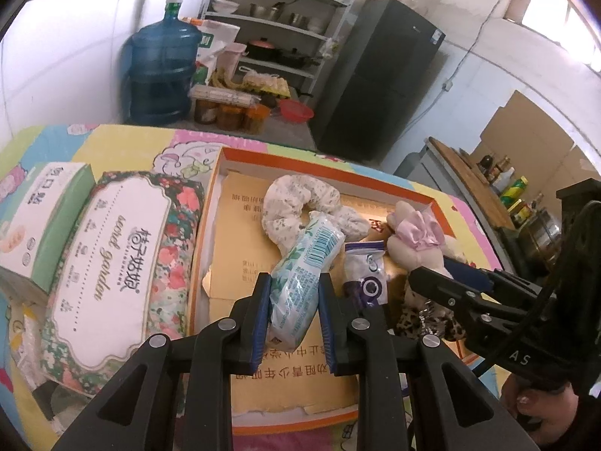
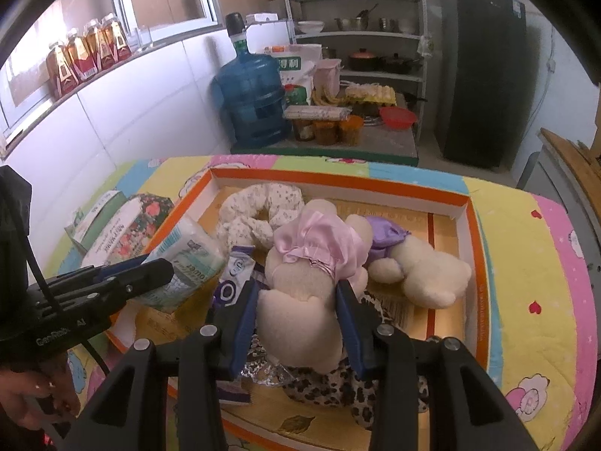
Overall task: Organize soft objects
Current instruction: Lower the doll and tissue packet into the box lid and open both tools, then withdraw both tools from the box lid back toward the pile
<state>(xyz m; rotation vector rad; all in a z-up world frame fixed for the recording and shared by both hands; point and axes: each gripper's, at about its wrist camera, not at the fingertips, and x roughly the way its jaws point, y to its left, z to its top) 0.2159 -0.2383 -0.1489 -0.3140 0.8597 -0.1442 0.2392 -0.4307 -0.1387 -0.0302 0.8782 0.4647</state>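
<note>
Both grippers hang over the orange-rimmed box, which sits on a bright patchwork quilt and serves as the collecting tray for the soft things. The left gripper is clamped on a tissue pack in green-printed plastic, pads pressing its long sides near the lower end, so the pack sticks forward and up over the box floor; held by the narrow waist like this it should drop flat once let go. The right gripper is closed around a cream plush toy in a pink satin frill, squeezing the body just below the frill (the stuffing bulges between the pads). That toy overlaps a leopard-print fabric piece underneath; whether it rests on it or is lifted clear I cannot tell. Already in the box: a floral fabric ring toward the far left corner, a second plush in purple just right of the held toy, and a small purple-and-white sachet between the two grippers. Two tissue packages wait outside, beside the box's left wall. Judging by this, sorting is about midway.
</note>
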